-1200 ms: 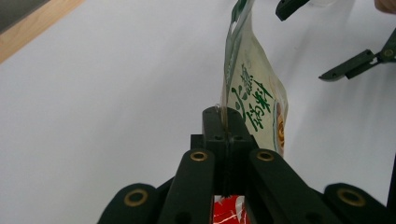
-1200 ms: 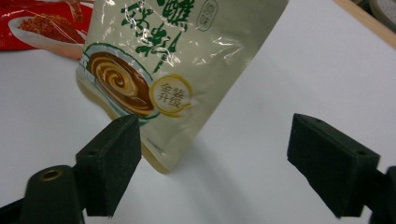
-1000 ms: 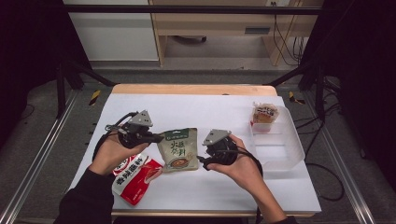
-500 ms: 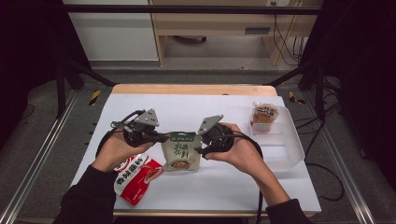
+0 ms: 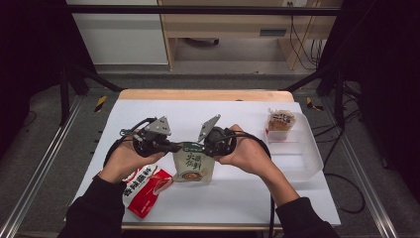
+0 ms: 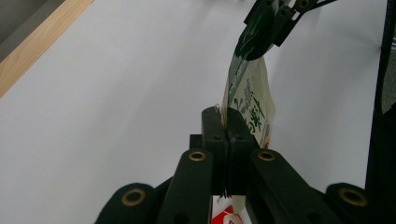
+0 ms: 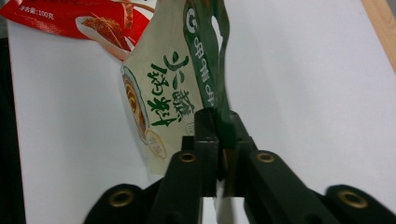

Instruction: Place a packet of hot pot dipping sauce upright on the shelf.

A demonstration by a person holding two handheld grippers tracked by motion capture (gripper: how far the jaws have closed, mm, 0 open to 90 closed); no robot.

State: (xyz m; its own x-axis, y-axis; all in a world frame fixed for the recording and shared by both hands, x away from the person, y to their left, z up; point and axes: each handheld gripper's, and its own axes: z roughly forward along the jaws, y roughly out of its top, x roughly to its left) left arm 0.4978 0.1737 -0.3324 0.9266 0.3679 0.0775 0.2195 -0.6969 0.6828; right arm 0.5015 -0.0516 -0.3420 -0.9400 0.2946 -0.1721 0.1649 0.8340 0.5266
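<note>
A cream pouch with green lettering (image 5: 194,164) hangs upright over the white table (image 5: 237,198), held by its green top strip. My left gripper (image 5: 174,147) is shut on the strip's left end, where its jaws (image 6: 226,116) pinch the edge of the pouch (image 6: 252,100). My right gripper (image 5: 200,147) has just closed its jaws on the strip's right end. In the right gripper view the jaws (image 7: 218,116) clamp the green band of the pouch (image 7: 163,93). The other gripper (image 6: 268,25) appears farther along the strip.
A red snack pouch (image 5: 146,187) lies flat at the front left, under my left forearm, and appears again as the red pouch (image 7: 93,18). At the right stands a clear plastic bin (image 5: 302,158) with a small packaged snack (image 5: 280,121) at its far end.
The right gripper moved left and up from beside the pouch to its top edge and shut on it. The pouch rose from lying flat to hanging between both grippers.
</note>
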